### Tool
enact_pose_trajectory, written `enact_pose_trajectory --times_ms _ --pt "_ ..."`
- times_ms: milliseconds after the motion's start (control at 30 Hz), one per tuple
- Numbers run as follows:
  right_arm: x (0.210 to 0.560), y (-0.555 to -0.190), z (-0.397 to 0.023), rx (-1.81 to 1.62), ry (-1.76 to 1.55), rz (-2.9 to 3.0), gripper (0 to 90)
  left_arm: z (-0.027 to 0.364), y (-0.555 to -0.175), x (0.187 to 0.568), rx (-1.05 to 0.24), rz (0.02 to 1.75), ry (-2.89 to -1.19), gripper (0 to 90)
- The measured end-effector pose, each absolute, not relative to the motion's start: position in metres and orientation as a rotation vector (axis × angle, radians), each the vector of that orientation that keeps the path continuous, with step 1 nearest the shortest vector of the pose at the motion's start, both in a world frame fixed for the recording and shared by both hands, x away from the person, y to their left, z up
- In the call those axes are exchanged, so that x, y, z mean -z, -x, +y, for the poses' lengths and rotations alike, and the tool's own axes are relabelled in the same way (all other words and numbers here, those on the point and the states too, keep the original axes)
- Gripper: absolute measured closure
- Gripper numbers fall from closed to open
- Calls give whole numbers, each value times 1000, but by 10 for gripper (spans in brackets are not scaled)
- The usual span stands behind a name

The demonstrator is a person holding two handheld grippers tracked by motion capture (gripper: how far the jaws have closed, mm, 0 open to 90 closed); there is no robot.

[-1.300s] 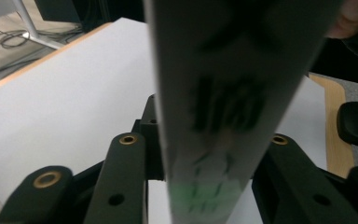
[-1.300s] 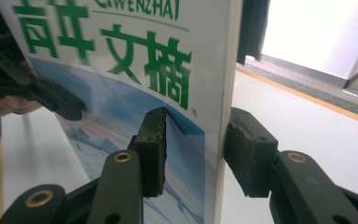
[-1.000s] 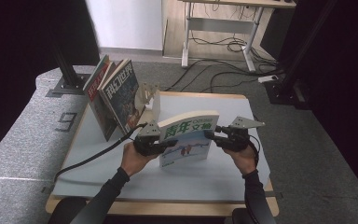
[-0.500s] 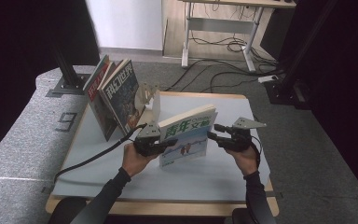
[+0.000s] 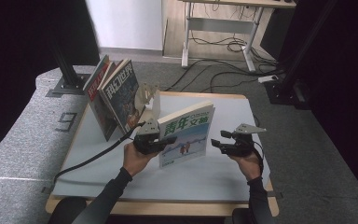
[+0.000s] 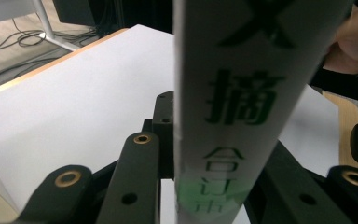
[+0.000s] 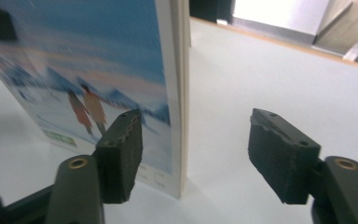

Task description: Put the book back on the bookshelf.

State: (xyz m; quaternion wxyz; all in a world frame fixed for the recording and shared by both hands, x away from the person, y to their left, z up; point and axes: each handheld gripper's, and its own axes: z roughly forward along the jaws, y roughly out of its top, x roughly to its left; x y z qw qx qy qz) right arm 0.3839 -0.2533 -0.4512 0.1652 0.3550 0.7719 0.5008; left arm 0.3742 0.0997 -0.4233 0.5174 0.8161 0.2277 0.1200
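Book stood on desk, left hand-held gripper holds it, right one letting go.

Book [image 5: 186, 135] upright on the desk [image 5: 242, 116], long edge up, tilted. Left hand-held gripper [image 5: 161, 141] clenched on its spine edge. Right hand-held gripper [image 5: 219, 142] just beside the far edge, jaws just been opening; the book edge stands between the spread pads [image 7: 121, 149], untouched. Left hand nearer; other books [image 5: 114, 95] lean to its left.

Book cover [image 5: 186, 136] reads "青年文摘"; mat [image 5: 66, 122] reads "9".
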Motion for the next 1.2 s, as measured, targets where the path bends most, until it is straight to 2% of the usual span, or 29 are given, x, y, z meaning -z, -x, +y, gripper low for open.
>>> enact_pose_trajectory --times_ms 200,267,500,767,967,1200 --pt "459 -386 -255 -1343 -1050 2214 272 103 -376 420 -287 564 -1959 741" --pt "462 -387 -254 -1319 -1070 2215 218 104 -376 419 -289 568 -1959 741" --pt "474 -389 -249 -1241 -1091 2266 144 110 -375 414 -293 586 -1956 741" --pt "489 -393 -249 -1190 -1130 2298 123 121 -375 407 -300 605 -1958 742" --pt "502 -396 -250 -1125 -1170 2313 54 127 -373 401 -318 617 -1962 742" --pt "518 -400 -253 -1064 -1203 2338 34 133 -369 397 -328 635 -1952 742"
